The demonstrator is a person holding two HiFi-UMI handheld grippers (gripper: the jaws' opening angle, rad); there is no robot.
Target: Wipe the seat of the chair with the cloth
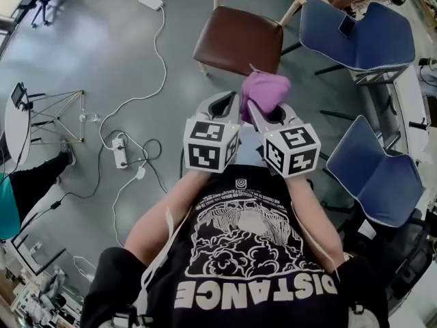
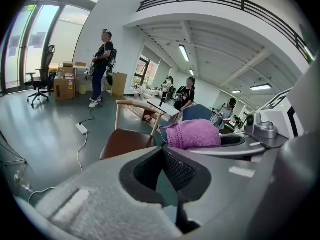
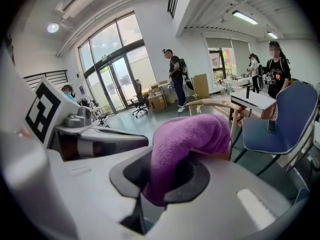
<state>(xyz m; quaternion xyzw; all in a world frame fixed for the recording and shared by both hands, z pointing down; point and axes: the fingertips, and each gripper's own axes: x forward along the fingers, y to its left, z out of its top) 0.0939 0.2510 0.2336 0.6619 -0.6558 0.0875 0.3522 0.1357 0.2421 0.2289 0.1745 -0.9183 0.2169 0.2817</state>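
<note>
Right gripper (image 1: 266, 115) clamps the cloth (image 1: 263, 91) near the chair (image 1: 237, 41) — left gripper (image 2: 163, 154) beside it, jaws together, empty.

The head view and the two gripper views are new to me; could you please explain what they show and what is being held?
There is no robot arm here. A person holds a hand tool with two jaws in each hand. The head view comes from a camera on the person's head, looking steeply down. Each gripper view comes from a camera riding on one tool, looking along its jaws. The marker cubes are part of the tools.

The right gripper is clamped on a purple cloth. The left gripper has its jaws together with nothing between them.

Just ahead stands a wooden chair with a brown seat; the cloth appears to be held in the air short of it. Two blue chairs stand to the right, and a power strip lies on the grey floor.
</note>
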